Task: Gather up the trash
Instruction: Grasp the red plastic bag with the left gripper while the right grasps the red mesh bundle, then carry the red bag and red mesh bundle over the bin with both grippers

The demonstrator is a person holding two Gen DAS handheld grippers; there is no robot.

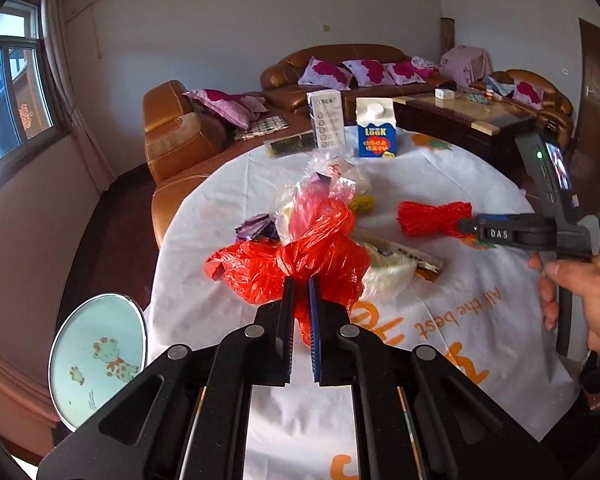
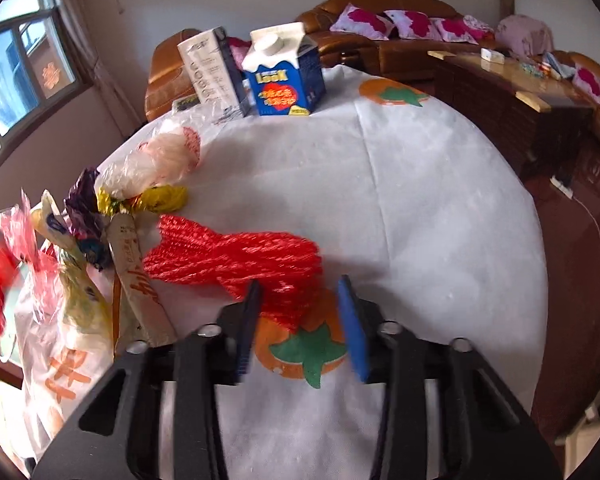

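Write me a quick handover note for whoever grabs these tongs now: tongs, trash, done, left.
Left tongs: shut on the red bag, in the pile's middle.
Right tongs: at the red net; its near end lies between the fingers, with a gap on the blue-pad side, so no firm grip shows yet.
Trash: wrappers and clear bags piled left of the net on the table; blue carton and white box stand at the far edge.
Done: bag gripped.
Left: secure the net, gather the pile and probably the cartons. No bin in view.
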